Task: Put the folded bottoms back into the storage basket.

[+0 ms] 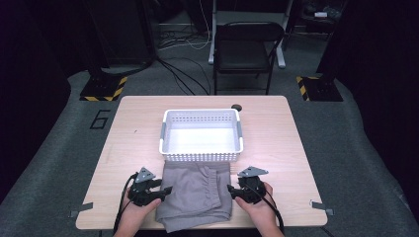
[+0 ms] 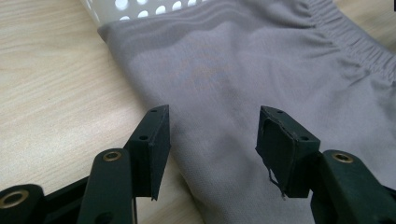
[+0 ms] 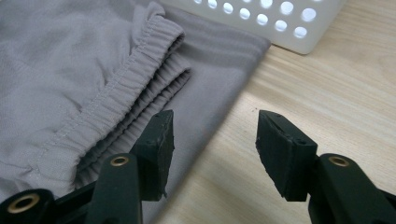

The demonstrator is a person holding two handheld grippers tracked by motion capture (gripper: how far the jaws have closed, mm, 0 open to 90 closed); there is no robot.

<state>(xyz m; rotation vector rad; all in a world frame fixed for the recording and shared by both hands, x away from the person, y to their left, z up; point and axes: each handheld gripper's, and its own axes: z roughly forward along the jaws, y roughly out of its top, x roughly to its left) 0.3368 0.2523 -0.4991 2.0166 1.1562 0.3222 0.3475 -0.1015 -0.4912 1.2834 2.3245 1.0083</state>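
A grey garment [image 1: 195, 195] with an elastic waistband lies folded on the near part of a light wooden table [image 1: 276, 143], its far edge against the near wall of a white perforated basket [image 1: 201, 132]. The basket stands at the middle of the table and looks empty inside. A small dark round object [image 1: 236, 106] sits on the table just beyond the basket's far right corner.

The left gripper [image 1: 165, 190] is held by the person's left hand [image 1: 138, 212] at the garment's left edge, pointing inward toward the cloth. In the left gripper view its jaws stand well apart — the left one over bare wood beside the cloth edge, the right one over the grey fabric [image 2: 243, 70] — with nothing between them. A corner of the basket [image 2: 140, 7] shows at the top of that view.

The right gripper [image 1: 231, 190], in the person's right hand [image 1: 259, 205], is at the garment's right edge, pointing inward too. Its own view shows the jaws spread apart as well: the left one over the cloth near the gathered waistband [image 3: 121, 88], the right one over bare table [image 3: 327, 93]. Whether either jaw touches the cloth cannot be told.

Beyond the table stand a dark folding chair [image 1: 247, 49] and two stands with yellow-and-black striped bases [image 1: 104, 89] on a grey floor.
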